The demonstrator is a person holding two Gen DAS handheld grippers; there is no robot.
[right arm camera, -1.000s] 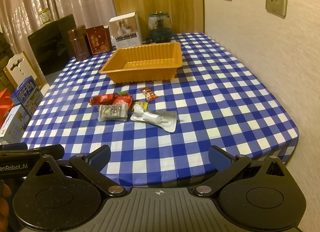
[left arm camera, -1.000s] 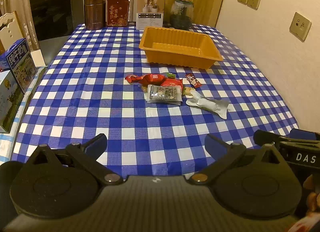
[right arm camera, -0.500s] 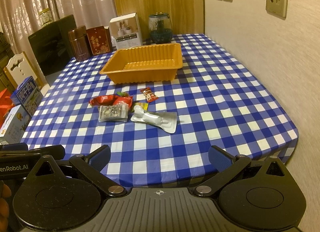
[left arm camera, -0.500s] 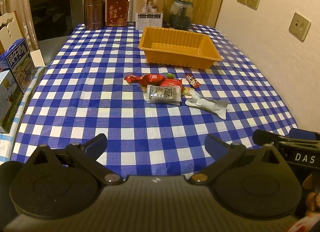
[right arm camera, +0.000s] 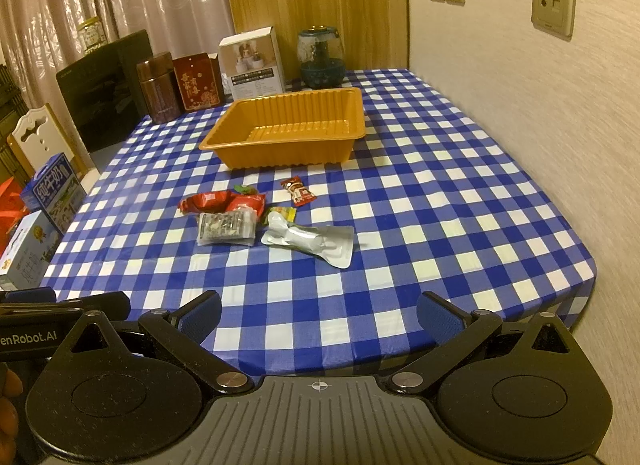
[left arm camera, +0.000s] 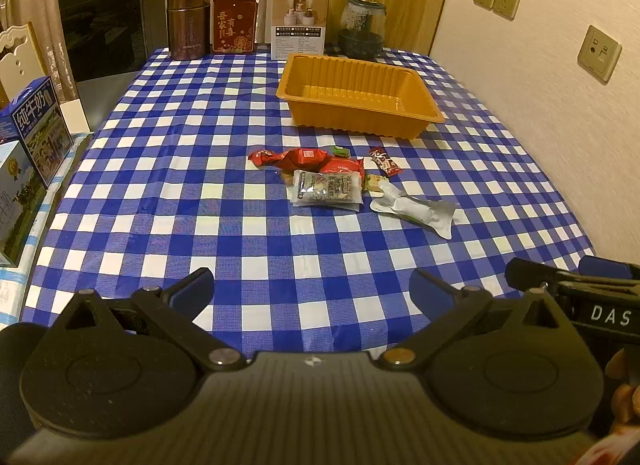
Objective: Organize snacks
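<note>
Both of my grippers hang low over the near edge of the table, and each is spread wide with nothing between its blue pads: left gripper released, right gripper released too. From the left wrist camera I can see the right tool's fingers poking in at about 3 o'clock; from the right wrist camera the left tool sits at 9 o'clock.

Ahead at 12 o'clock, on the blue-and-white checked tablecloth, lies the pile of snacks, well apart from both tools. I count six packets, though the small ones are partly tucked under others: one long red wrapper, one flatter red packet just behind the clear one, one clear packet of mixed bits, one silver foil pouch toward 1 o'clock, one small dark red candy lying apart, one little green piece. A yellowish scrap peeks out between the clear packet and the foil pouch; I cannot tell what it is.

Beyond the pile, one orange tray sits with nothing in it, upright, at 12 o'clock.

Along the far edge stand four things in a row: one brown canister, one dark red box, one white box, one glass jar. Off at 9 o'clock, beside the table, two milk cartons
</note>
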